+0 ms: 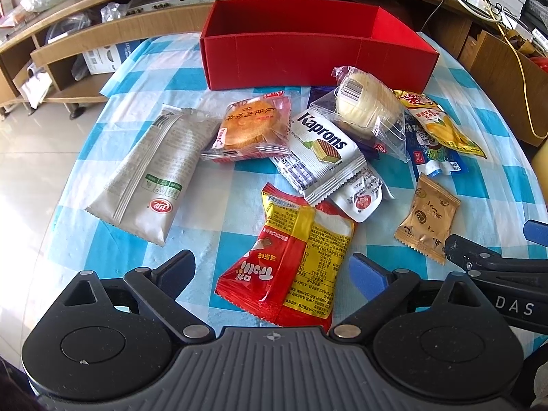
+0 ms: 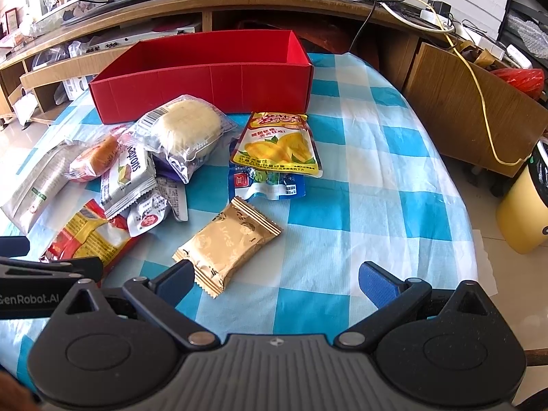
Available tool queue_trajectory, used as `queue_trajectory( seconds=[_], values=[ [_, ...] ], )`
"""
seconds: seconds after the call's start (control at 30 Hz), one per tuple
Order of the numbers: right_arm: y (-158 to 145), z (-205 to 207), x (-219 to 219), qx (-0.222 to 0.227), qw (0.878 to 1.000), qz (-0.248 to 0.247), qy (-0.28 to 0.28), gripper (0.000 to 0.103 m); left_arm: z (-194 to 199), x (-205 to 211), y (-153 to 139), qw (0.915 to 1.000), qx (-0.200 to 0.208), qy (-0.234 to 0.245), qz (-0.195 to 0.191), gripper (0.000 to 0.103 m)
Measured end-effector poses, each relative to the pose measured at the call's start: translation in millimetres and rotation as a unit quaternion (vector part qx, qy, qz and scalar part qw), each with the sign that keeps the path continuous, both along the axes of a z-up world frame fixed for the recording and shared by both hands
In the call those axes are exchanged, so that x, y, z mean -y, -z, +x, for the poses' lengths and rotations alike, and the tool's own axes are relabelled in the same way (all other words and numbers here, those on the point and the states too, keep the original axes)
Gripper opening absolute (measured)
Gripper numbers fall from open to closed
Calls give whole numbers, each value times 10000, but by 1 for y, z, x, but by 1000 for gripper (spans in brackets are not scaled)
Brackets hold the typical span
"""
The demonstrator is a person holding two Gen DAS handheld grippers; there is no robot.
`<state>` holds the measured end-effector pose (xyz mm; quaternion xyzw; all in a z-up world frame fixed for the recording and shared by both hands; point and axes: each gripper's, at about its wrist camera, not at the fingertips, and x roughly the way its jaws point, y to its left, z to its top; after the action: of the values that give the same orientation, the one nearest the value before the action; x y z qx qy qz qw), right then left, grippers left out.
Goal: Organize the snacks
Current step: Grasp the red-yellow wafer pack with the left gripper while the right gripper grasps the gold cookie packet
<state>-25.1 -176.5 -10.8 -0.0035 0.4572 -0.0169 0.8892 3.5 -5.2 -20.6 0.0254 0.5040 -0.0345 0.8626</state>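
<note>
An empty red box (image 1: 308, 58) (image 2: 212, 78) stands at the far side of the table. Several snack packets lie in front of it: a red-yellow packet (image 1: 291, 260) (image 2: 85, 236), a Kaprons wafer (image 1: 322, 150) (image 2: 126, 178), a round cake (image 1: 253, 126), a white bun (image 1: 366, 109) (image 2: 185, 130), a long silver pack (image 1: 154, 171), a mango pouch (image 2: 277, 144) and a gold packet (image 1: 428, 219) (image 2: 226, 246). My left gripper (image 1: 274, 270) is open, its fingers either side of the red-yellow packet's near end. My right gripper (image 2: 277, 281) is open, with the gold packet by its left finger.
The table wears a blue-and-white checked cloth (image 2: 359, 188). Wooden shelving (image 2: 239, 3) with cables runs behind it. A yellow bin (image 2: 524, 212) stands on the floor at the right. The right gripper shows at the right edge of the left wrist view (image 1: 486, 257).
</note>
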Motion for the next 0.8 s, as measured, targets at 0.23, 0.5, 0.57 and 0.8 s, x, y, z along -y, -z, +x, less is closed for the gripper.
queue_trajectory(
  seconds=[0.23, 0.5, 0.57, 0.8],
  values=[
    [2, 1, 0, -69, 10000, -9, -6, 103, 1, 0, 3, 10000, -55, 6, -9, 98],
    [8, 6, 4, -192, 9998, 34, 16, 103, 7, 4, 7, 9999, -108, 78, 22, 98],
    [9, 9, 7, -234, 9997, 109, 36, 103, 9, 5, 8, 9999, -102, 115, 20, 98],
    [13, 16, 17, -350, 9990, 211, 157, 103, 18, 11, 18, 9994, -226, 182, 173, 96]
  ],
)
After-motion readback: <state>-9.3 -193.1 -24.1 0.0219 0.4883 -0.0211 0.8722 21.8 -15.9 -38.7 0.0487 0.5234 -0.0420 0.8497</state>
